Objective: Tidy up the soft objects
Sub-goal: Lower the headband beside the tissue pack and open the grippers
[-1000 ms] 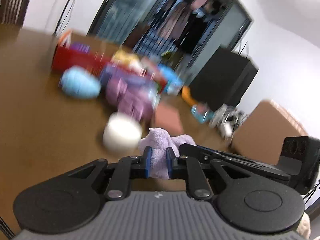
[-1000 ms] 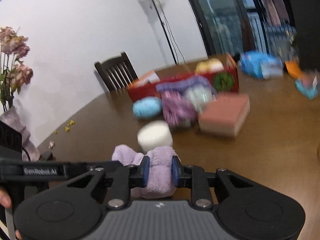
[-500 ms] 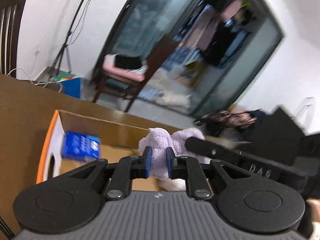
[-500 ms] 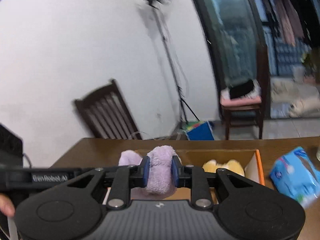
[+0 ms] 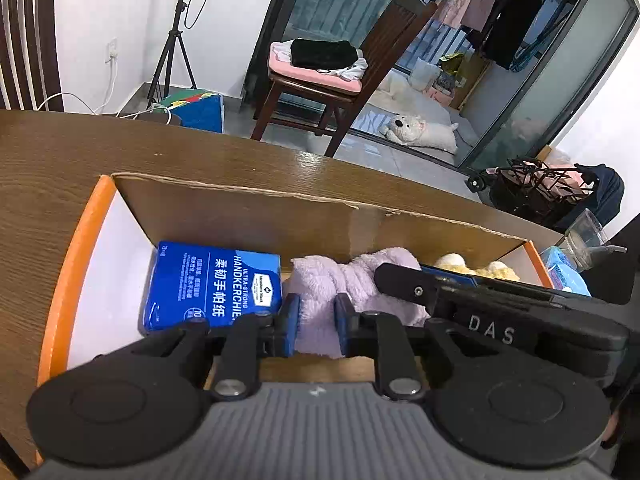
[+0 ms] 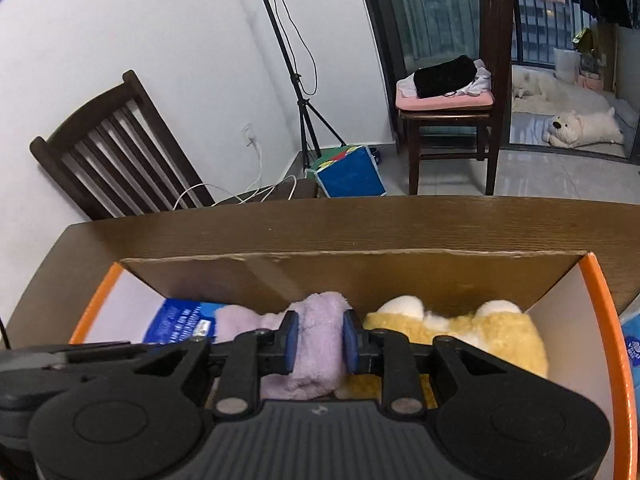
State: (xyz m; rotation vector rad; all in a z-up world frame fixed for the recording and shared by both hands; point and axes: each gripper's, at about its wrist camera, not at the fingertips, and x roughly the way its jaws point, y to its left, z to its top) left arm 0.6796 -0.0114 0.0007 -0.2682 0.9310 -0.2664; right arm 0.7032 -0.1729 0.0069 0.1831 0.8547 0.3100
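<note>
Pads of the left gripper (image 5: 316,326) pinch one end of a lilac plush towel (image 5: 340,280); its jaws have just been opening a little, yet the fabric is between them and bunched against both blue faces. The right gripper (image 6: 316,338) clamps the other end of the same towel (image 6: 316,332), jaws pressed in on a thick fold. Seen from the left wrist, the right tool's black finger lies across the cloth just right of the left jaws.

Just beyond both tools, the towel hangs inside the open cardboard box (image 5: 248,196) with orange-edged side flaps. Left of the left gripper lies a blue handkerchief pack (image 5: 212,290); right of the right gripper sits a yellow plush toy (image 6: 472,336), touching the towel.

Judged by its look, the towel is light, limp and compressible, not fragile or slippery. It will sag between 2 holds, so gripping thick folds near each end suits it.
</note>
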